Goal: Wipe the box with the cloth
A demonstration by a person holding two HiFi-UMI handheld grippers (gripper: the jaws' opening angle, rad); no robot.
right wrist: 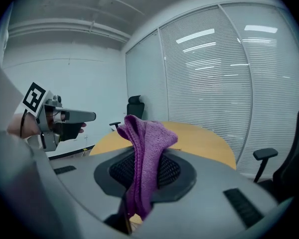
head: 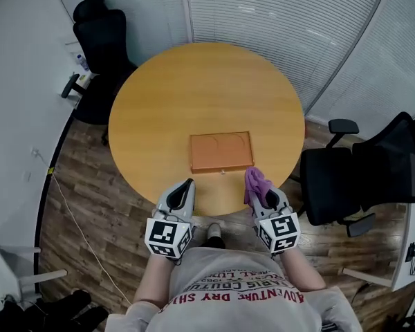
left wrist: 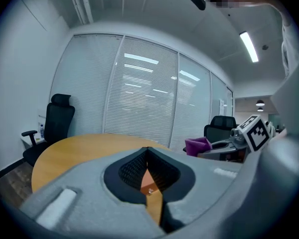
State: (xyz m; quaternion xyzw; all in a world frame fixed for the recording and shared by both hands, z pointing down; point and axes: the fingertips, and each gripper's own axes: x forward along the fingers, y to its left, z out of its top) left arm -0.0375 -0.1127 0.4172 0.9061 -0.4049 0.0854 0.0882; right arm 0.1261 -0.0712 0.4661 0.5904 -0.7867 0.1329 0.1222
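Nearest the body, 2 grippers are held side by side over the near edge of the round table [head: 194,88], short of the box; by this, wiping is judged not yet begun. The left gripper [head: 185,185] is seen with its jaws brought together at the tips and nothing caught between them, probably so that it is free to steady the box. The right gripper [head: 261,194] is clamped on 1 purple cloth [head: 256,180], which is pinched so that a folded bunch stands out past the jaws, likely to give a soft pad for pressing on the lid. Farther on, 1 flat orange-brown box [head: 221,151] is laid on the table's near half, just beyond both grippers and apart from them. Beyond the table, at least 3 black chairs [head: 100,30] are counted.
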